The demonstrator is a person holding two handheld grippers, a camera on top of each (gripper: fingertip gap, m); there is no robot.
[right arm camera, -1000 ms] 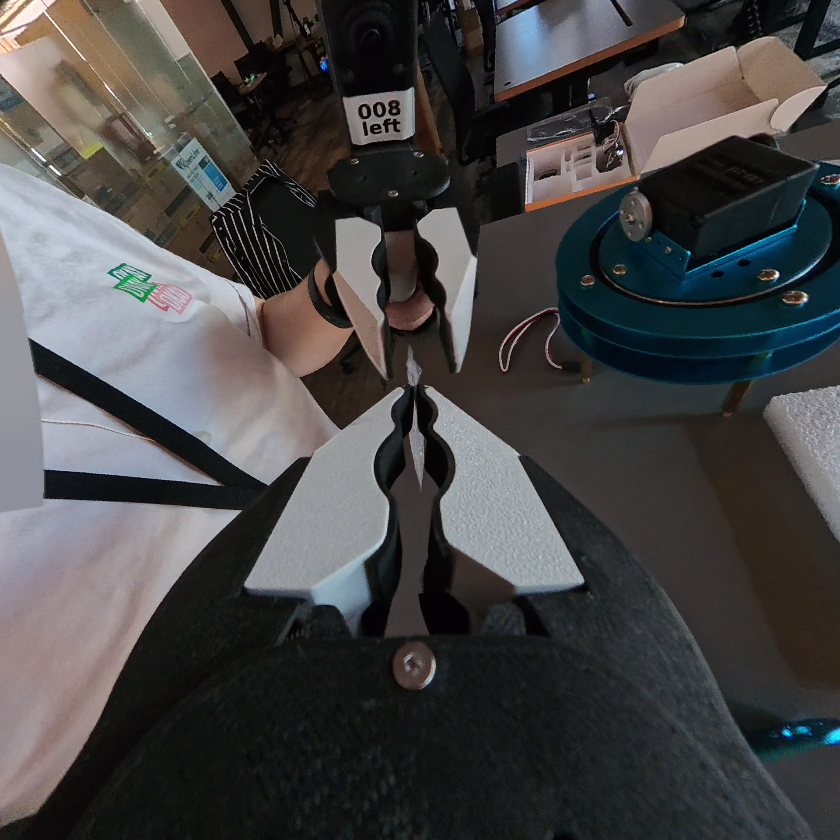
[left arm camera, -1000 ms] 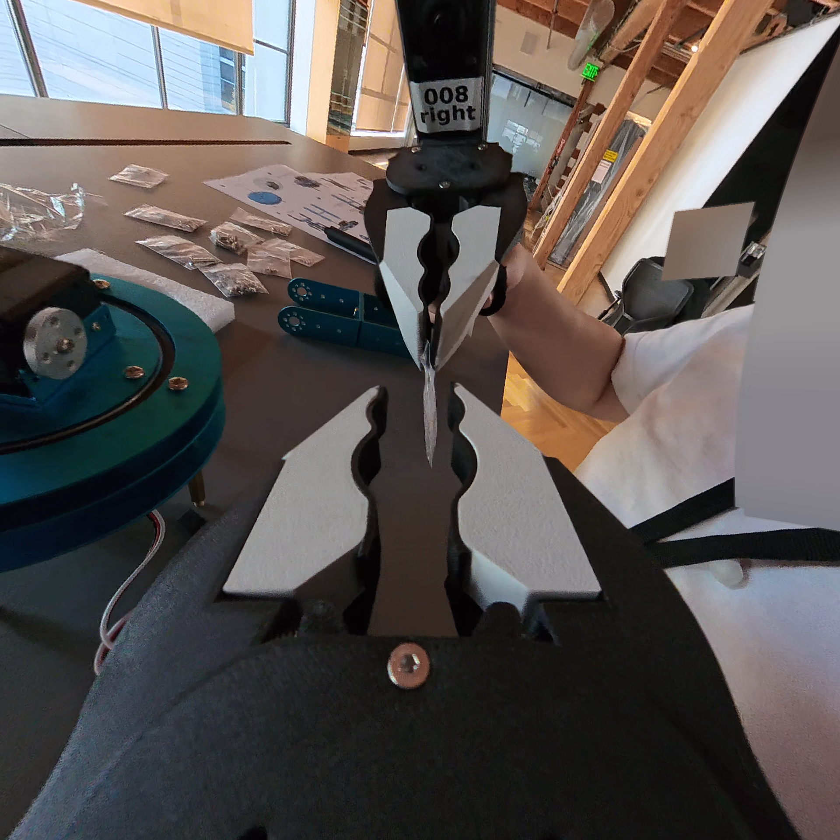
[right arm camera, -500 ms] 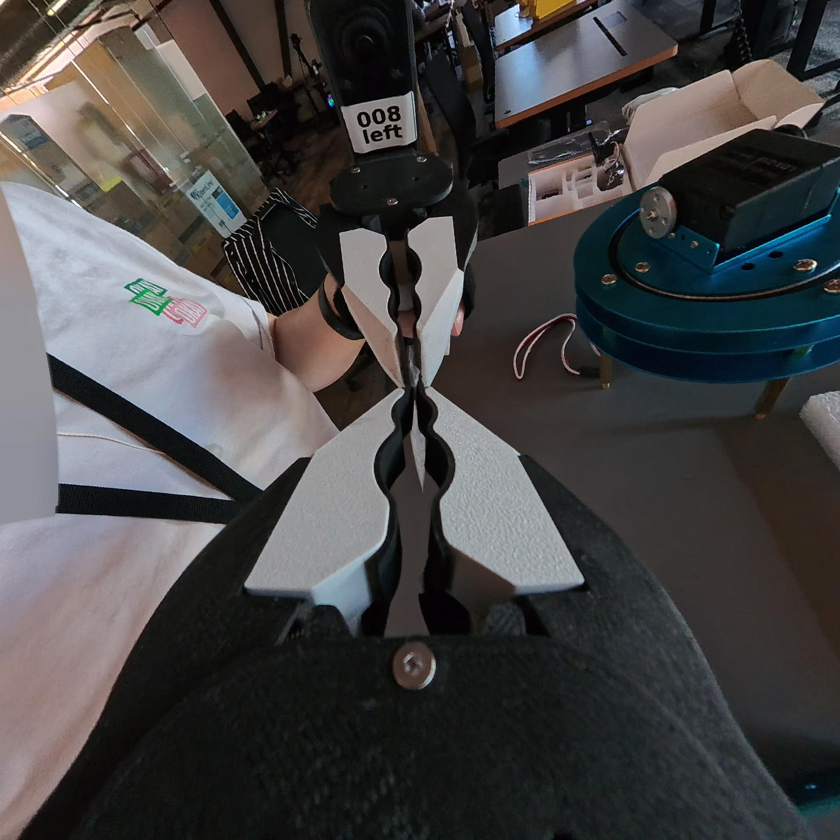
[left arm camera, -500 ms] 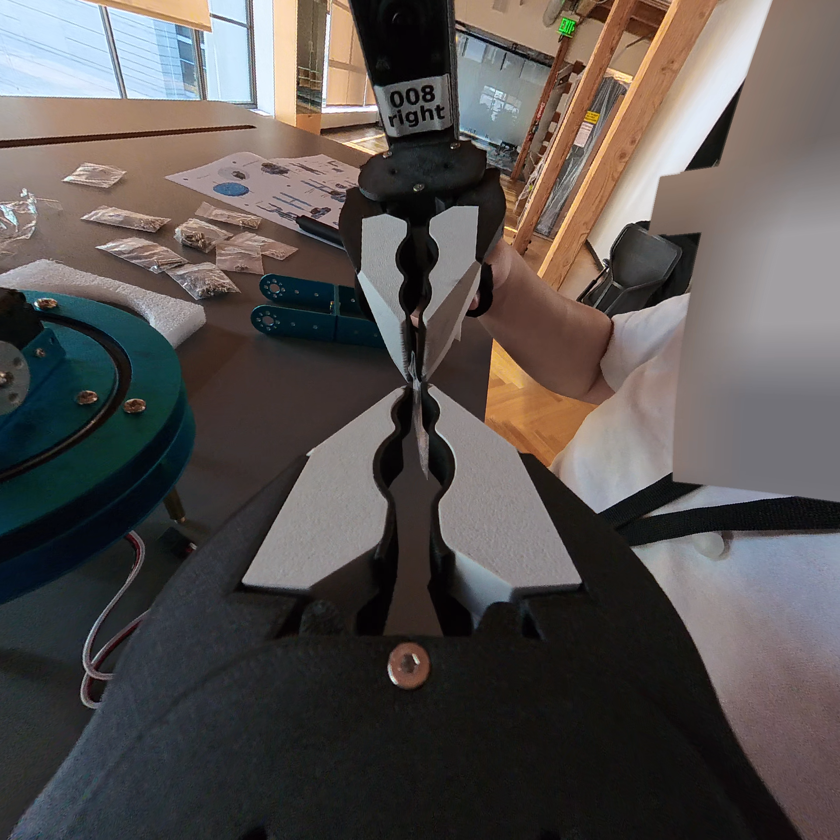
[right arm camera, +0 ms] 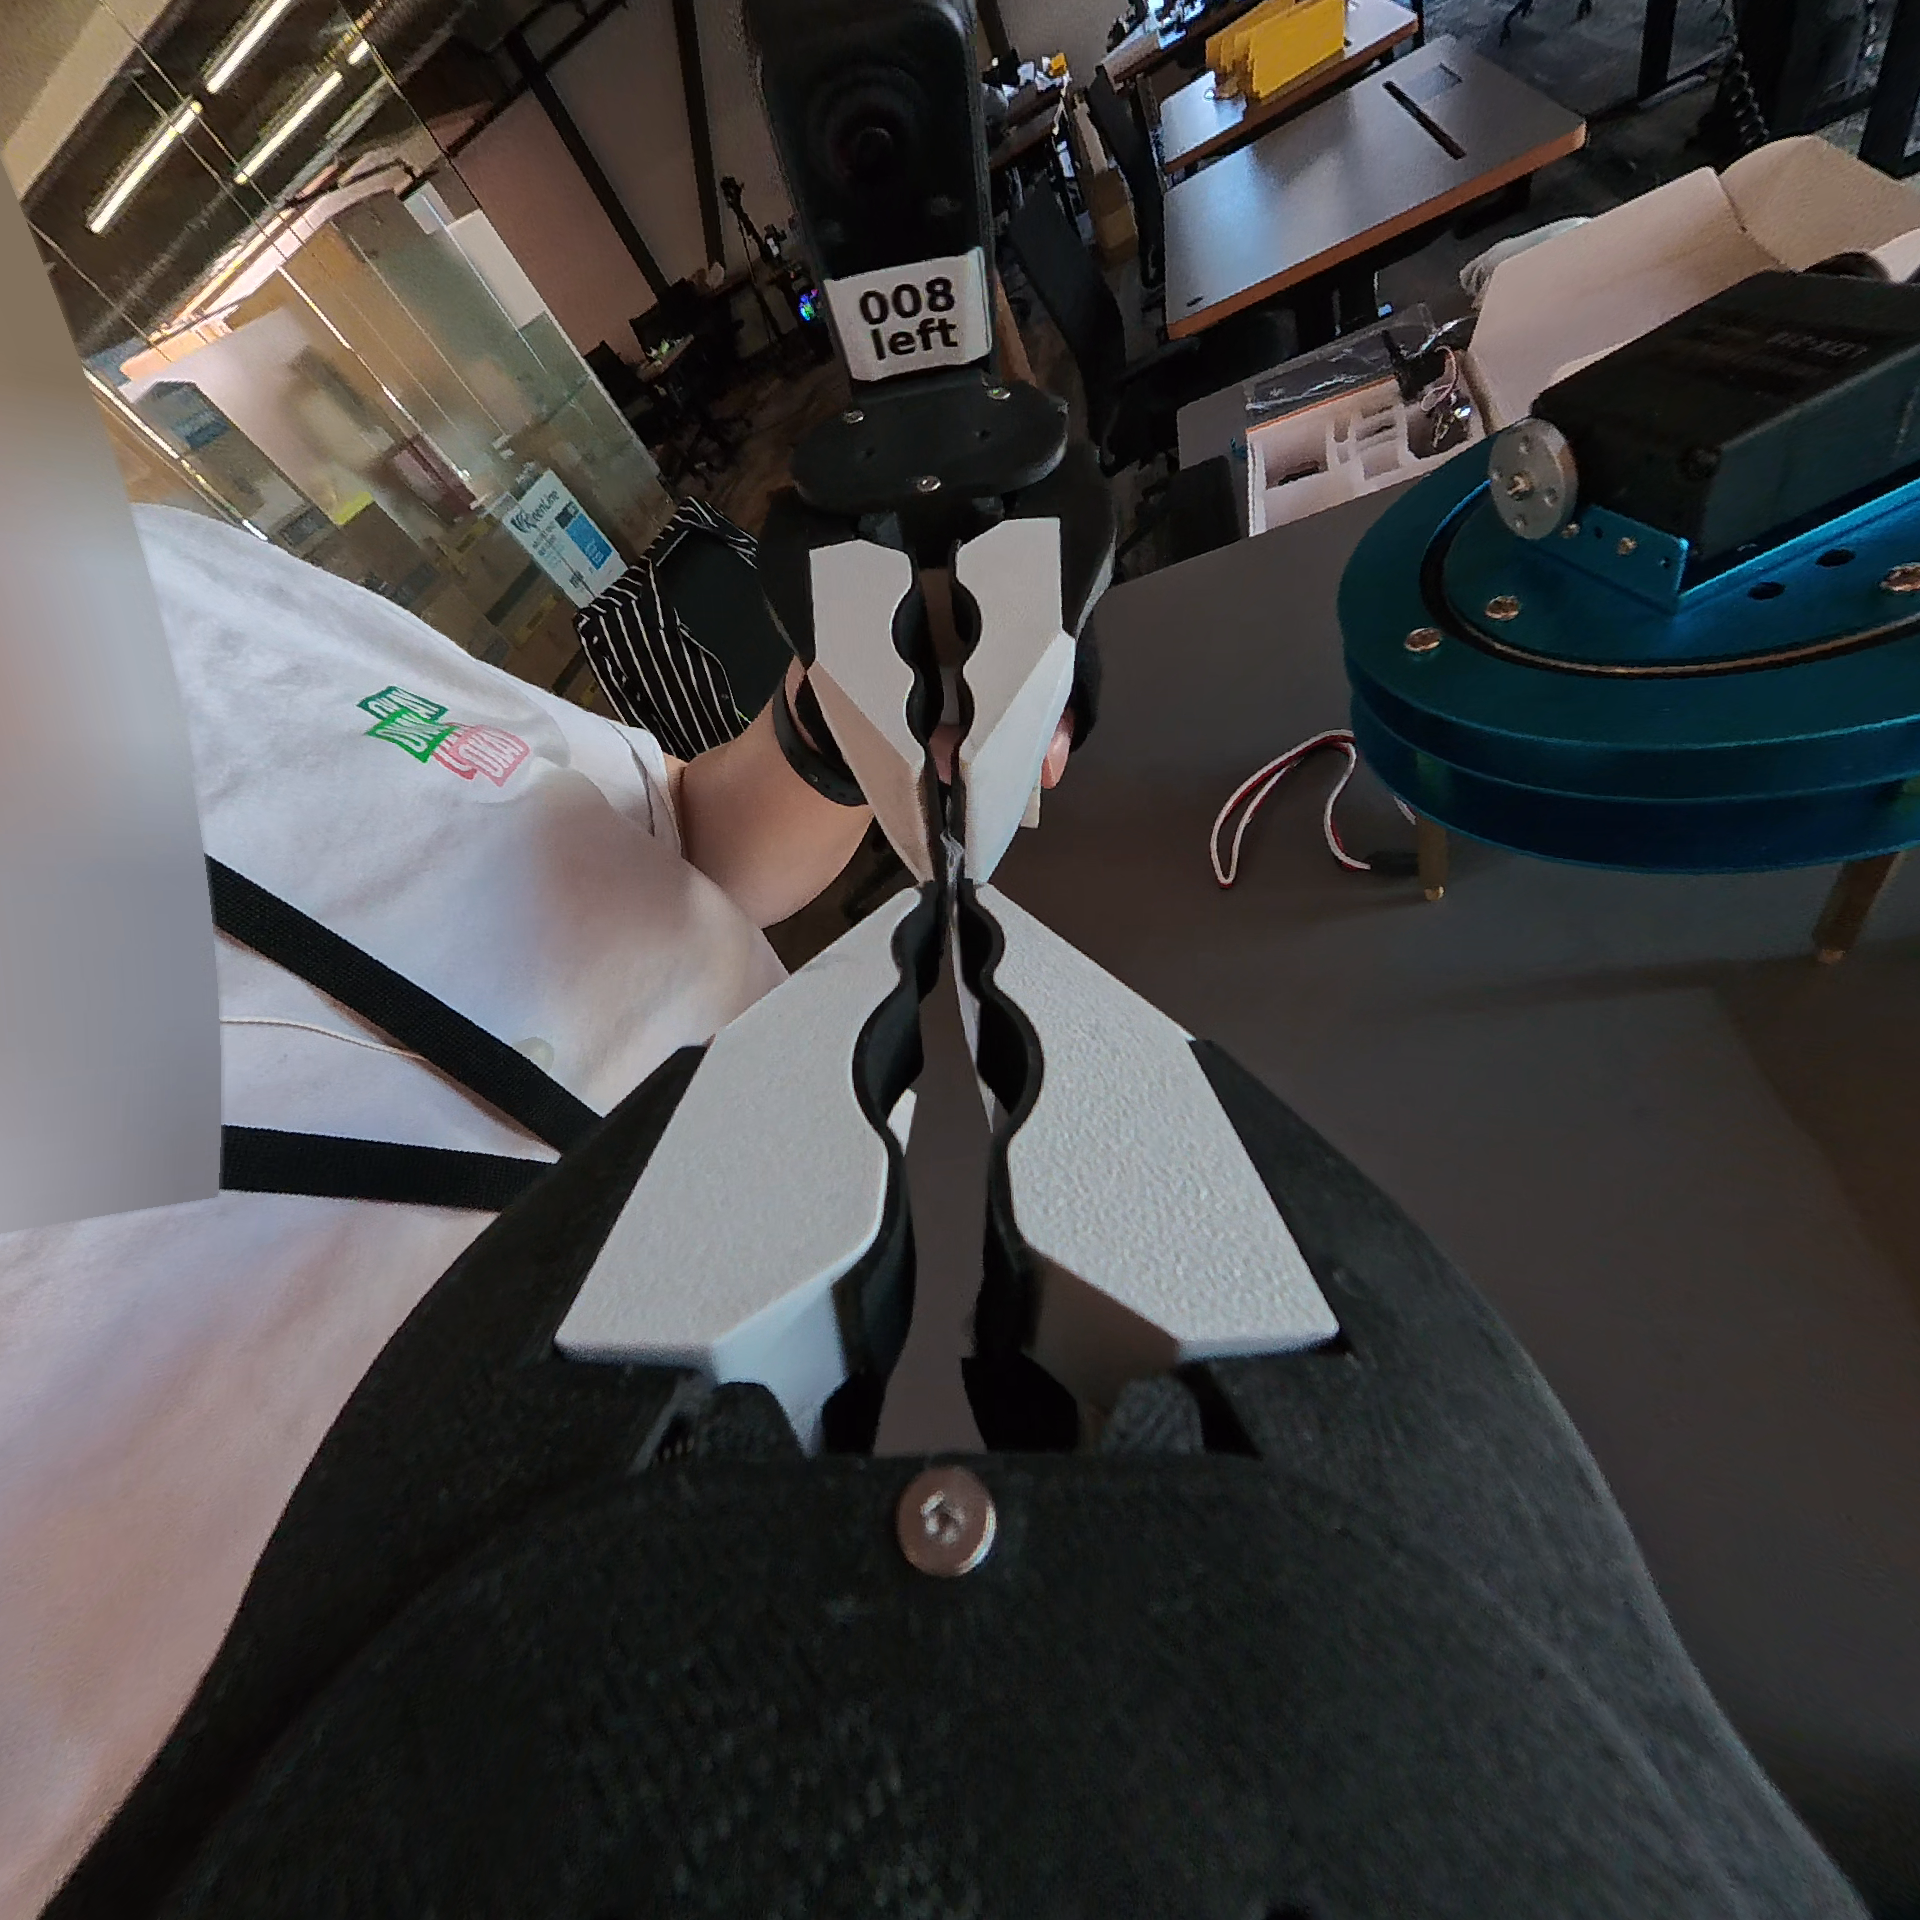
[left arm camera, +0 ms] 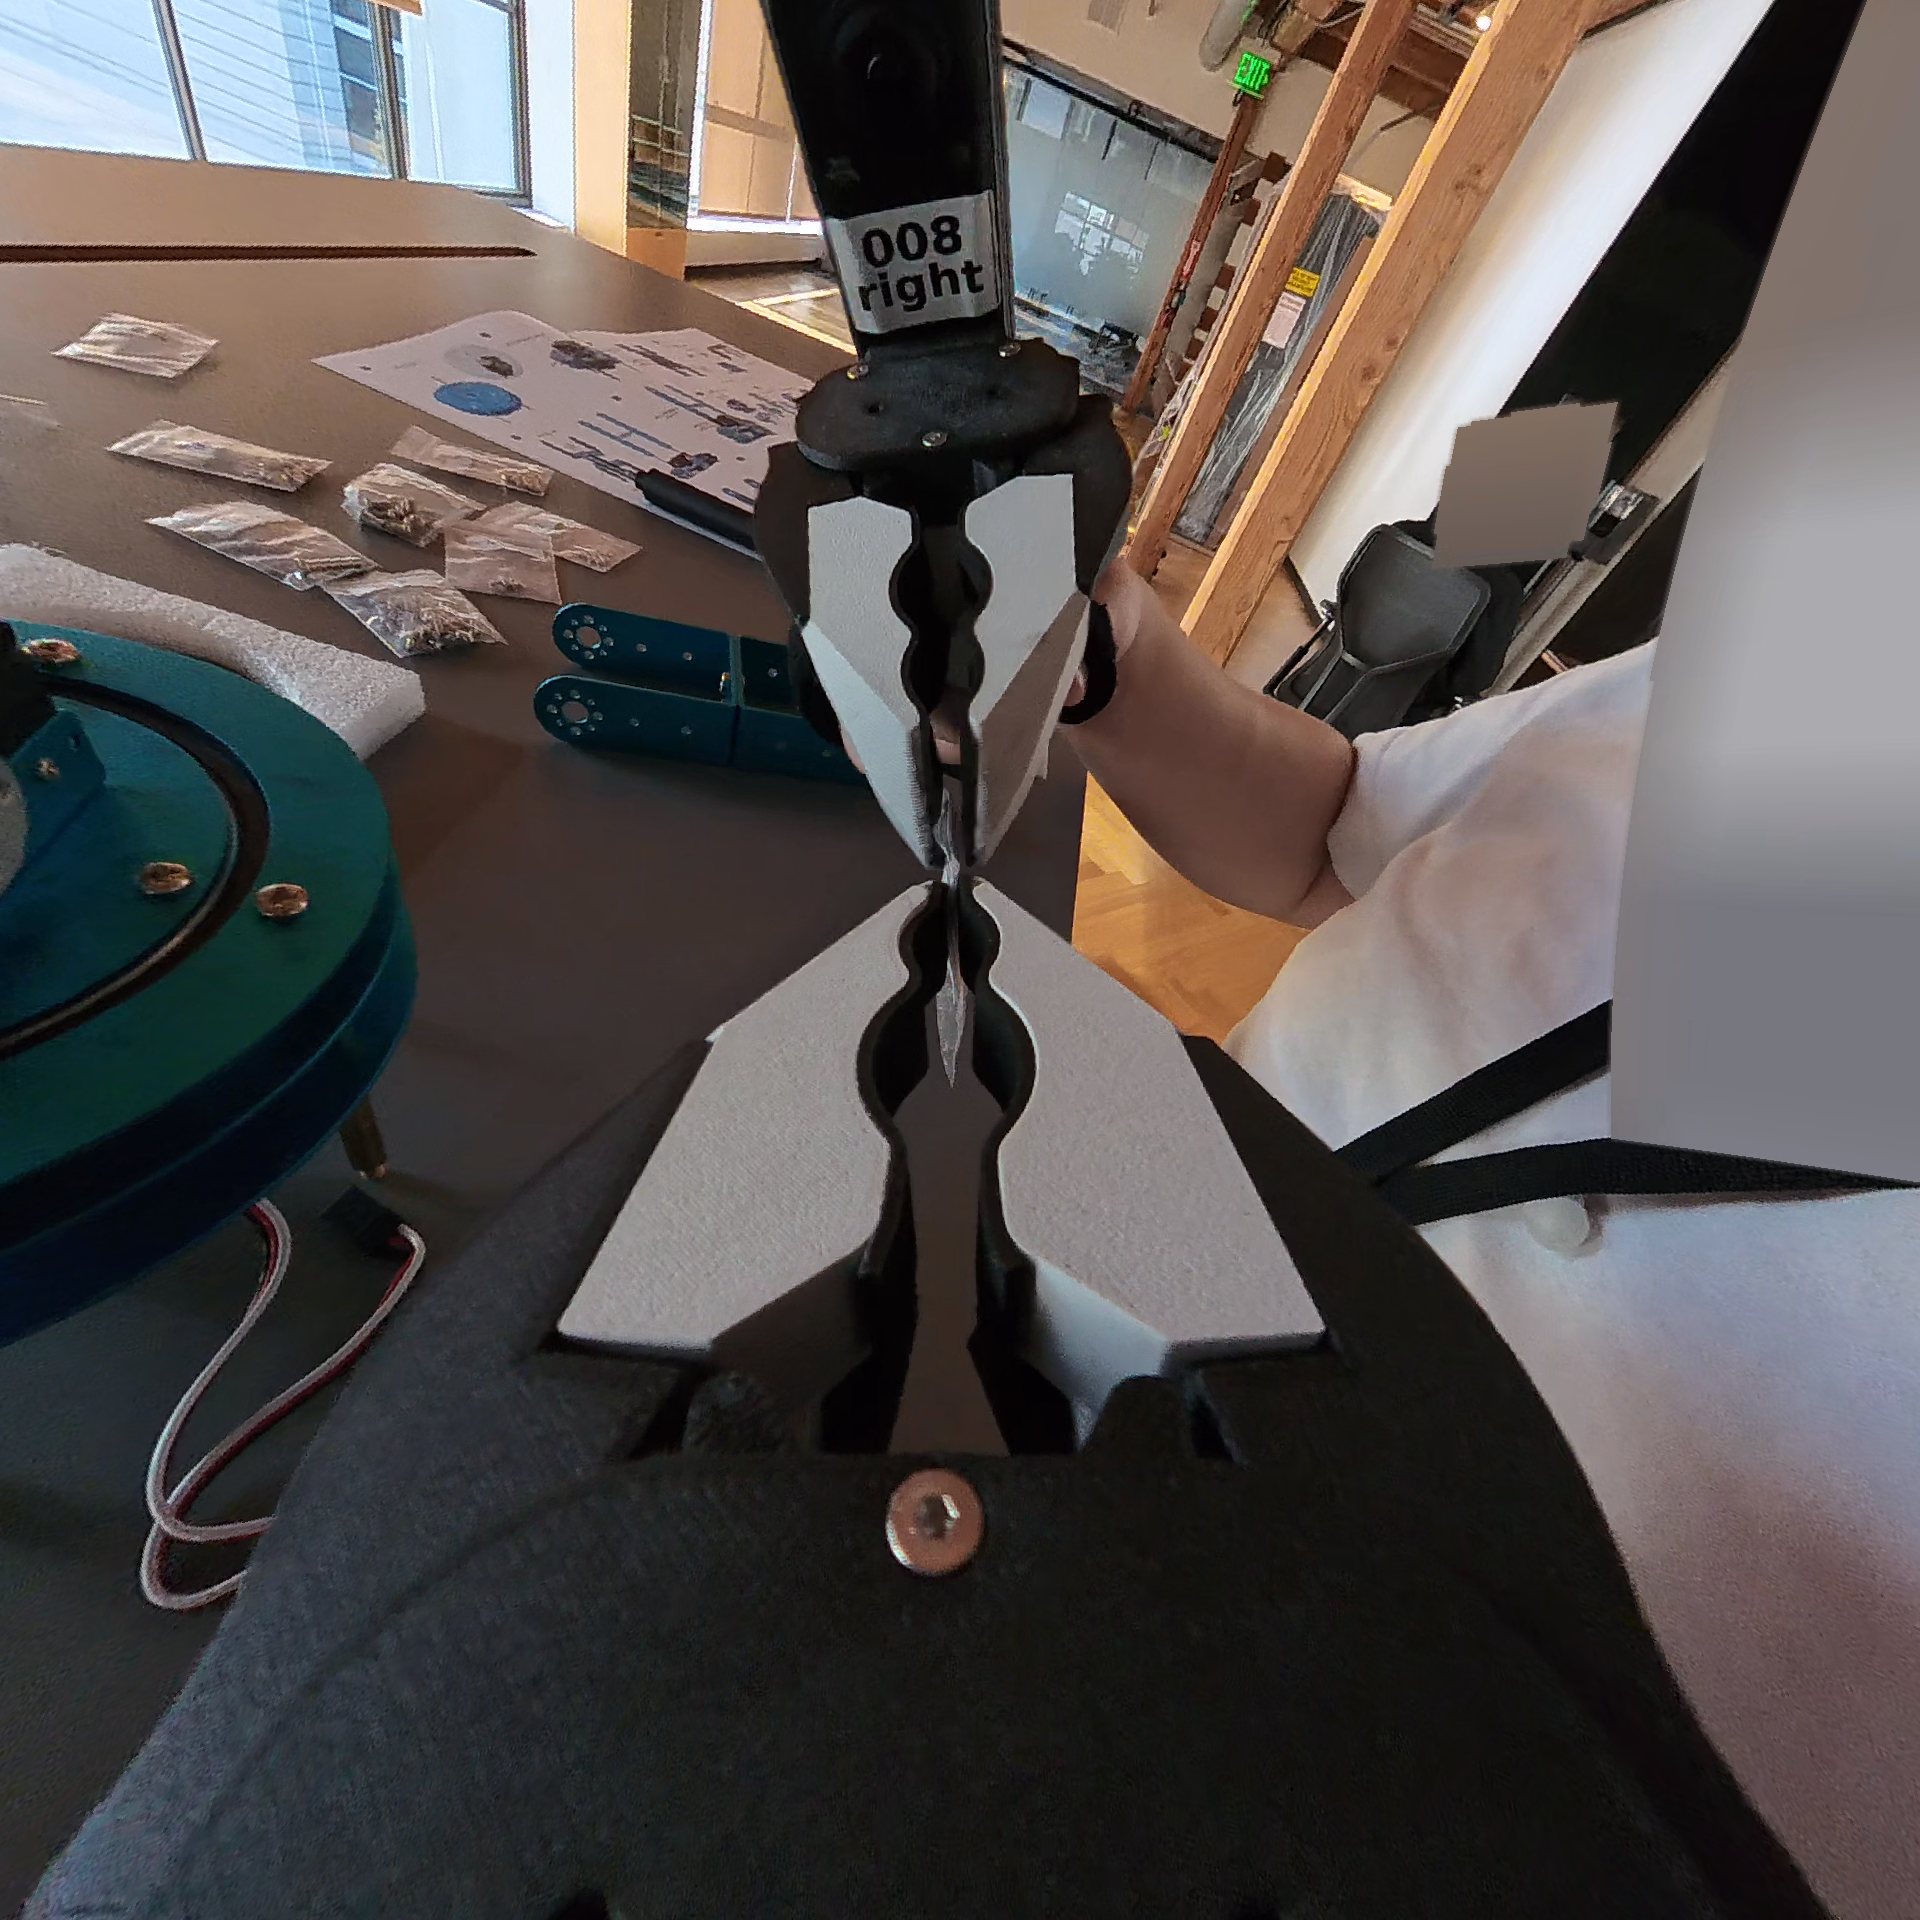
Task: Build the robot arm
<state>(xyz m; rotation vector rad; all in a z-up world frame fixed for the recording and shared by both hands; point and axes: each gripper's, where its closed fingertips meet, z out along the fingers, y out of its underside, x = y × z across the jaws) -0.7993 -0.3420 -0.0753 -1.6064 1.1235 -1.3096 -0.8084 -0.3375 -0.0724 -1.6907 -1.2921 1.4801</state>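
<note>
A small clear plastic bag (left arm camera: 951, 1013), seen edge-on, is held over the dark table between both grippers. My left gripper (left arm camera: 948, 902) is shut on one end of it. My right gripper (left arm camera: 948, 850) faces it tip to tip and is shut on the other end. In the right wrist view my right gripper (right arm camera: 948, 900) pinches the thin bag (right arm camera: 964, 997), and my left gripper (right arm camera: 948, 837) meets it from the far side. What the bag holds is hidden.
A blue round base with a black servo (left arm camera: 156, 935) stands at the left, also showing in the right wrist view (right arm camera: 1662, 707), with a red-white wire (left arm camera: 260, 1382). Several small screw bags (left arm camera: 416, 540), blue brackets (left arm camera: 665, 696), a printed sheet (left arm camera: 582, 405) and white foam (left arm camera: 208, 644) lie behind. A person in a white shirt (left arm camera: 1558, 1039) stands beside the table. Left and right tips are no more than a few centimetres apart.
My left gripper has shut on the bag that the right gripper held. The two grippers have drawn together until their tips nearly touch.
</note>
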